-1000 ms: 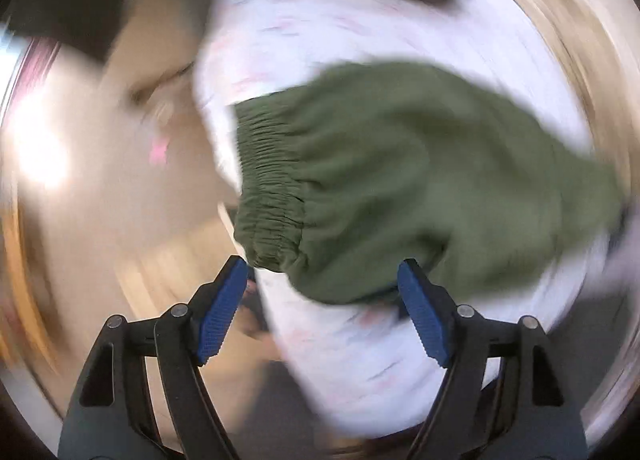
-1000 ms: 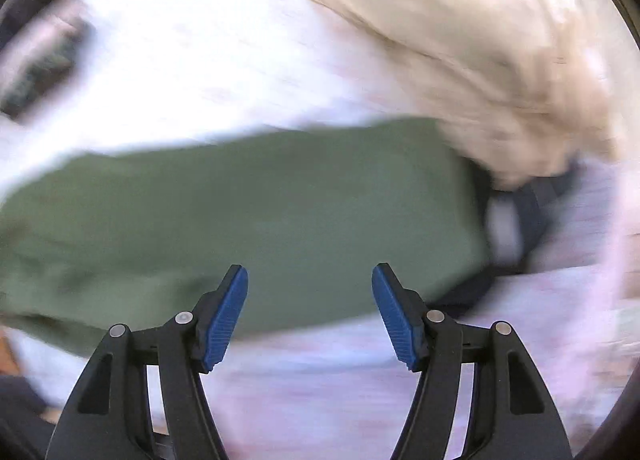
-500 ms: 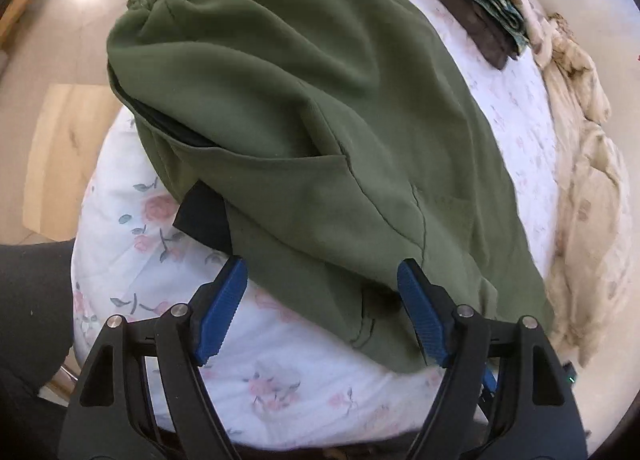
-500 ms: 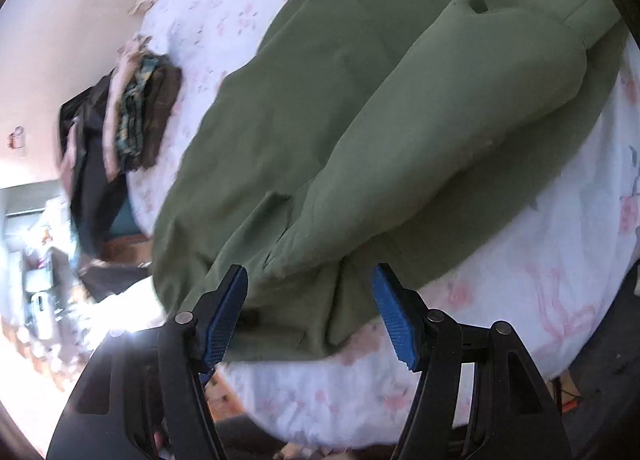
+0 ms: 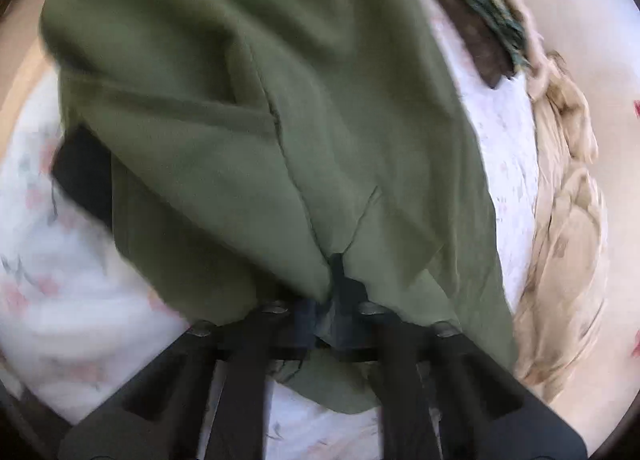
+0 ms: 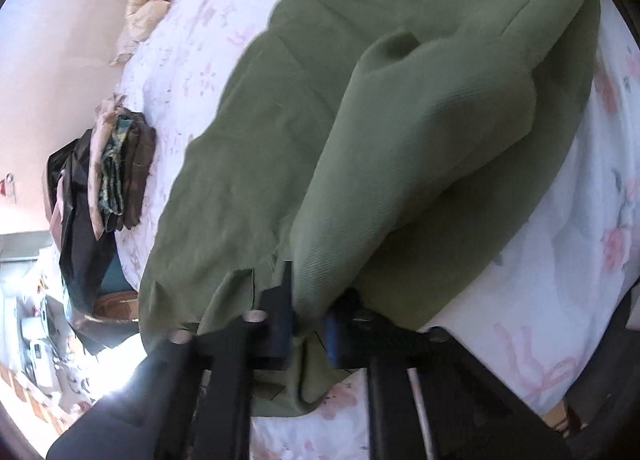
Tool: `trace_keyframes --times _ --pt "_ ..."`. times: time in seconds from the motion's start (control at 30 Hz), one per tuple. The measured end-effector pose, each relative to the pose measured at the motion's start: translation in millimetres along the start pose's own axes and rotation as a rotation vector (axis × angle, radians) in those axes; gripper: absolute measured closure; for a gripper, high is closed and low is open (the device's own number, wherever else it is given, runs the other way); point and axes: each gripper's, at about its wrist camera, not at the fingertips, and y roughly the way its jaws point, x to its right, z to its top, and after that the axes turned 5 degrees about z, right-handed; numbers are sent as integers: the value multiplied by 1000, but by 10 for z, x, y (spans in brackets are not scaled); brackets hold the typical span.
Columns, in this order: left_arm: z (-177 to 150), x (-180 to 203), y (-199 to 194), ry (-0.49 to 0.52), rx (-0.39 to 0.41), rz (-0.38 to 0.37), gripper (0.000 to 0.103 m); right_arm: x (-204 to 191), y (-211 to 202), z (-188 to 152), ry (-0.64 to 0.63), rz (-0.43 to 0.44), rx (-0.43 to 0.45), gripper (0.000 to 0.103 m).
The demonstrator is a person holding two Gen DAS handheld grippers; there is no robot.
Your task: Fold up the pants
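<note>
Pants point(image 5: 248, 108) lie spread across the bed point(image 5: 60, 292), reaching its near edge. Left gripper point(image 5: 326, 314) is clamped on their fabric there. Right gripper point(image 6: 308, 330) is closing, pinching a fold.

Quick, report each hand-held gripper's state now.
Left hand-held gripper: shut on the green pants.
Right hand-held gripper: closing, green pants pinched between its pads.

Left tongs point(image 5: 334, 312) clamped on green pants point(image 5: 256, 108) over floral sheet point(image 5: 72, 300), beige quilt point(image 5: 568, 220) beyond.
</note>
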Motion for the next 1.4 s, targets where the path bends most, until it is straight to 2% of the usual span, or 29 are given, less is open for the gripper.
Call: trace_keyframes --times 0.1,0.17,0.23,0.33,0.4,0.43,0.47,0.5,0.53,0.57,0.6,0.63,0.7,0.77,0.83,0.9,0.93,1.0,1.03,1.07,1.1,1.13,1.2,1.3,1.33,1.37,1.4 --pt "4 43 -207 32 32 -57 101 -25 -213 -85 -46 33 20 99" --pt "-32 58 -348 81 41 -37 102 -21 -346 -206 -55 38 26 99" --pt "-94 28 -376 126 41 23 101 -5 -390 -329 -62 21 28 99" --pt "-150 18 -119 201 -18 188 98 123 -247 -476 -44 -100 19 98" --pt "-172 -23 -26 195 -32 225 96 287 -71 -532 -13 -191 -2 84" --pt "-186 -7 2 223 -39 251 93 332 -20 -551 -10 -209 -17 83" --pt "-197 -5 -18 230 -35 255 89 338 -24 -572 -22 -213 -15 80" --pt "-206 2 -76 234 -26 256 85 312 -75 -586 -37 -212 -5 72" --pt "-204 30 -114 243 -20 260 70 261 -127 -595 -54 -215 3 68" --pt "-212 49 -182 256 -9 265 53 218 -241 -607 -69 -217 17 58" --pt "-216 77 -251 275 6 267 47 192 -326 -619 -66 -218 21 55" --pt "-216 110 -331 300 24 271 42 156 -415 -631 -67 -218 25 55" --pt "-181 161 -469 339 49 265 42 16 -606 -623 -119 -219 55 55" --pt "-95 168 -586 365 71 268 42 -151 -792 -582 -168 -216 119 55" --pt "26 237 -654 394 98 276 42 -328 -897 -479 -261 -204 164 55" --pt "119 328 -687 430 111 292 42 -569 -827 -336 -362 -194 179 54" --pt "169 410 -672 459 114 291 42 -688 -717 -239 -428 -166 145 55" --pt "191 620 -591 546 122 305 40 -847 -430 -105 -529 -165 51 55" --pt "160 705 -498 601 102 322 33 -920 -232 -58 -601 -173 -28 58" --pt "135 804 -350 663 56 328 33 -998 11 -17 -692 -191 -102 74" --pt "111 849 -250 701 21 322 33 -1051 190 13 -740 -218 -134 81" --pt "87 896 -101 734 -7 321 33 -1056 364 75 -769 -248 -162 79" --pt "83 938 136 772 -39 347 33 -996 634 237 -747 -268 -230 78" --pt "203 841 354 755 -20 425 33 -880 904 479 -720 -341 -256 81" --pt "291 714 436 693 -70 459 33 -846 950 556 -716 -358 -259 81" --pt "358 614 469 640 -108 445 33 -774 959 653 -696 -381 -253 82" --pt "425 526 477 597 -128 416 33 -694 952 782 -657 -392 -241 93"
